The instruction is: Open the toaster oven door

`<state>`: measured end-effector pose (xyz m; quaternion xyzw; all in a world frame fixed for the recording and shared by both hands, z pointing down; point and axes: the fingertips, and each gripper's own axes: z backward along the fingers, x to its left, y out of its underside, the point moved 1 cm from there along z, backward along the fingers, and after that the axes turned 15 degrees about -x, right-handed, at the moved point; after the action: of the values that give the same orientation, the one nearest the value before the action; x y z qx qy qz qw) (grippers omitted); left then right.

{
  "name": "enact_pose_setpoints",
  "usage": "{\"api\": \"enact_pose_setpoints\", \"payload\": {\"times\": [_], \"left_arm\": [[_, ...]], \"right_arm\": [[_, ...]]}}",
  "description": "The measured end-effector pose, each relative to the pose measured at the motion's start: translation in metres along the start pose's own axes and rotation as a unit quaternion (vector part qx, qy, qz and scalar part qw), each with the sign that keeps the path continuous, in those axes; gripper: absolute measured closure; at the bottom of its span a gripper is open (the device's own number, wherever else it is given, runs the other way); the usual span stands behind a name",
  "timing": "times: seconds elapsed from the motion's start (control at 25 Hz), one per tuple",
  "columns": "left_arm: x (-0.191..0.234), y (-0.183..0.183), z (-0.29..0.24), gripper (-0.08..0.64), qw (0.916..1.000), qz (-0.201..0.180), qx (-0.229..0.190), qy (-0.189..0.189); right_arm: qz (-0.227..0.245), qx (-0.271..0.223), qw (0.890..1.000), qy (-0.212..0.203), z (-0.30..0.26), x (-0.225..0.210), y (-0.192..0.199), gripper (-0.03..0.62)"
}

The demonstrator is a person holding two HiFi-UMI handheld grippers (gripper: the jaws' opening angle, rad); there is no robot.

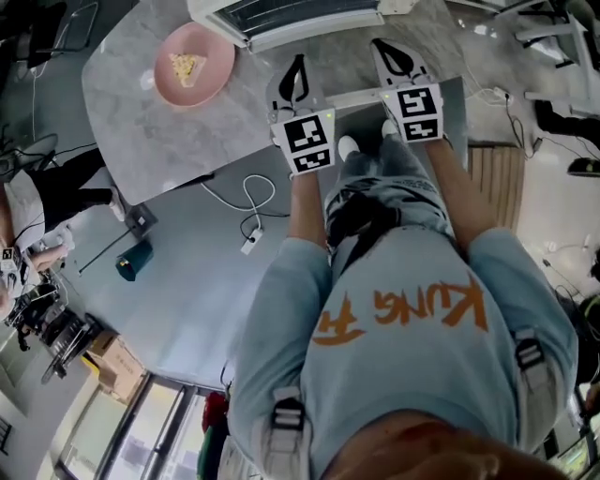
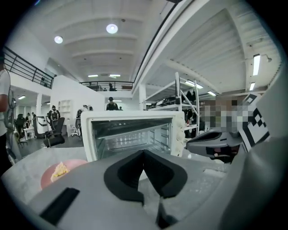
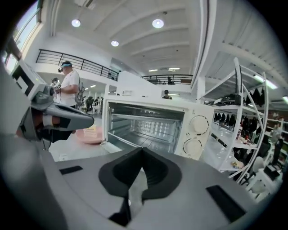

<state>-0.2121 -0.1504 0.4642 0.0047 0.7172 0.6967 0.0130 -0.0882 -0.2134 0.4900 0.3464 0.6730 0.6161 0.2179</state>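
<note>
The white toaster oven point(image 1: 281, 21) stands at the table's far edge. Its door is folded down, and the wire rack and bare inside point(image 3: 146, 128) show in both gripper views. Two knobs point(image 3: 199, 126) sit on its right side. My left gripper point(image 1: 298, 75) hangs shut in front of the oven with nothing between its black pads point(image 2: 144, 155). My right gripper point(image 1: 394, 54) is beside it, also shut and empty point(image 3: 141, 152). Both are raised above the table and apart from the oven point(image 2: 135, 134).
A pink plate point(image 1: 192, 64) with a piece of food lies on the grey marble table point(image 1: 141, 131) left of the oven. A white cable point(image 1: 248, 202) lies on the floor. A metal shelving rack point(image 3: 245, 112) stands right of the oven. People stand far behind.
</note>
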Motion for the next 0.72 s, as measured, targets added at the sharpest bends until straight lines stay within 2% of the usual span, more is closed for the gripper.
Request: {"api": "enact_pose_setpoints", "payload": {"times": [0.2, 0.4, 0.56, 0.72], "left_arm": [[0.010, -0.054, -0.033, 0.557, 0.9984, 0.010, -0.053, -0.016], [0.017, -0.111, -0.054, 0.557, 0.9937, 0.011, -0.108, -0.028], [0.027, -0.155, -0.063, 0.557, 0.9873, 0.010, -0.152, -0.043], [0.037, -0.187, -0.065, 0.557, 0.9805, 0.024, -0.180, -0.074]], "right_arm": [[-0.026, -0.059, 0.998, 0.016, -0.025, -0.019, -0.053, 0.595], [-0.026, -0.117, 0.992, 0.027, -0.042, -0.032, -0.114, 0.595], [-0.037, -0.169, 0.984, 0.040, -0.048, -0.049, -0.163, 0.595], [-0.062, -0.215, 0.972, 0.068, -0.047, -0.076, -0.202, 0.595]]}}
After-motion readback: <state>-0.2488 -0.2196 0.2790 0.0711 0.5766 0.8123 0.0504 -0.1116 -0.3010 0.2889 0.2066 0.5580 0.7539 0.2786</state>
